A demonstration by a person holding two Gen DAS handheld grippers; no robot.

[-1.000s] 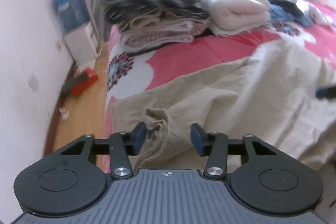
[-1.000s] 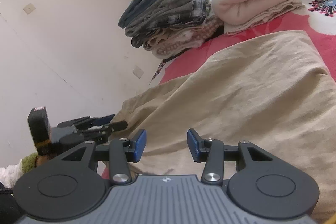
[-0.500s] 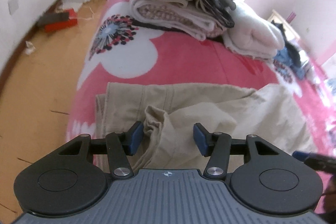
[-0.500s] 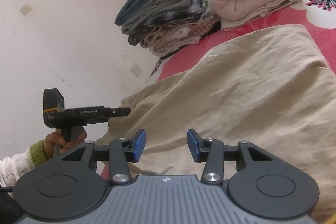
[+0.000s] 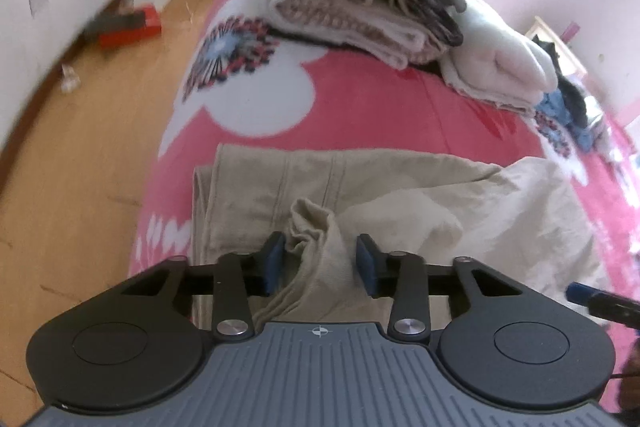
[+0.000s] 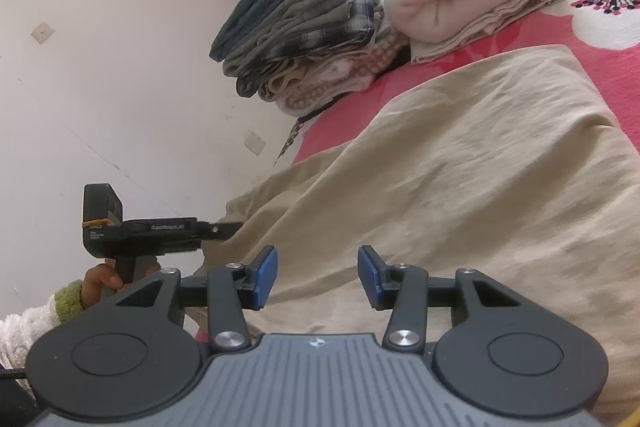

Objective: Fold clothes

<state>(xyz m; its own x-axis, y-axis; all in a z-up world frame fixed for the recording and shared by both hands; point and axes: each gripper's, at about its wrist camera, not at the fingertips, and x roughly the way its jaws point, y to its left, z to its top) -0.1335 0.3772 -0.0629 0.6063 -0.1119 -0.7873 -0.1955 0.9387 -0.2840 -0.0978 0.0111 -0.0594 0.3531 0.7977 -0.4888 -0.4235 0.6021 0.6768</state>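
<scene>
A beige garment (image 5: 400, 195) lies spread on a pink flowered bedspread (image 5: 360, 119), and a bunched ridge of its cloth stands up between the blue pads of the left gripper (image 5: 320, 261). Its jaws are closing on that ridge, the left pad touching the fabric and the right pad just clear of it. To grip well, the pinch should probably catch every layer of the ridge before lifting, so the edge does not slip free. The right gripper (image 6: 317, 277) hovers with its jaws open and nothing between them, the same garment just beyond its tips. Ahead of both jaws sits a stack of folded clothes (image 6: 304, 15). No container is visible.
</scene>
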